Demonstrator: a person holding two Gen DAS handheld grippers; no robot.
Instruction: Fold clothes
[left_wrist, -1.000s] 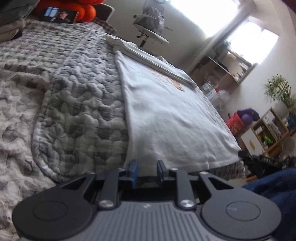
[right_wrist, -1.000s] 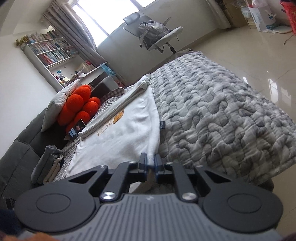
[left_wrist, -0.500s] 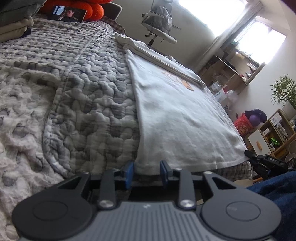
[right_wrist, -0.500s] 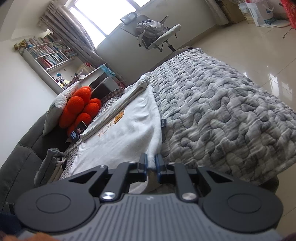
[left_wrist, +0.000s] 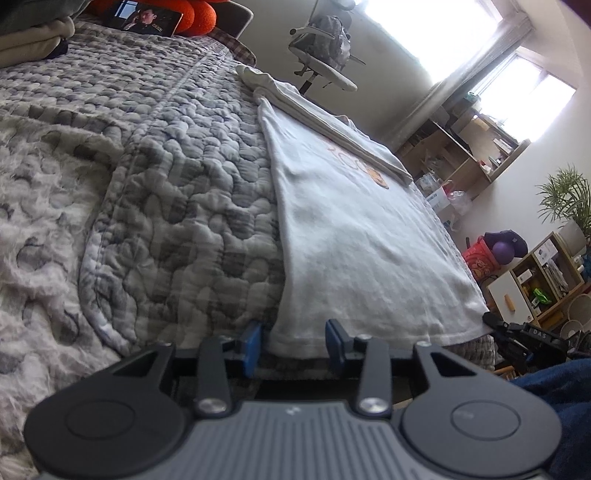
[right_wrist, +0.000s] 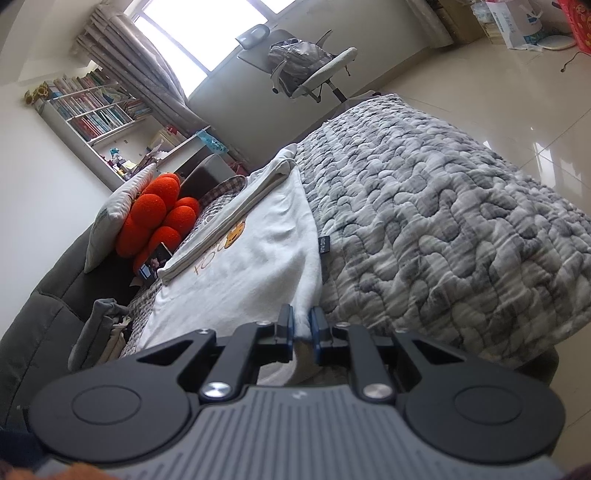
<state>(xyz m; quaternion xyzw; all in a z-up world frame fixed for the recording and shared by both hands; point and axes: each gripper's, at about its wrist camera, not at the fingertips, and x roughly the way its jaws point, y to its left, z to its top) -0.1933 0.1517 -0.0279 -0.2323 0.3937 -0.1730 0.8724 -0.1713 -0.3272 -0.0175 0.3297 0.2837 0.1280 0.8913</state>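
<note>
- Two grippers meet the near hem of a white T-shirt (left_wrist: 354, 236) that we see lying flat on a grey quilted bedspread (left_wrist: 177, 206), its far side folded over into a long band beside an orange print.
- At left, our left gripper (left_wrist: 293, 341) has just been opening; its blue pads (left_wrist: 252, 341) now stand moderately apart on either side of the shirt's near-left corner, and we see gaps between pads and cloth, so nothing is pinched.
- Left of the shirt, a fluffy pale blanket (left_wrist: 33, 229) lies beyond the bedspread's edge.
- At right, our right gripper (right_wrist: 302, 325) is narrow, its pads clamped on the shirt's other near corner (right_wrist: 301, 326), with white cloth bunched between them.
- From that side, the shirt (right_wrist: 243, 280) runs up the bed towards an orange flower-shaped cushion (right_wrist: 159, 221).
- Further right, an office chair (right_wrist: 306, 70) stands by the window, and glossy floor tiles (right_wrist: 517, 107) fill the edge.
</note>
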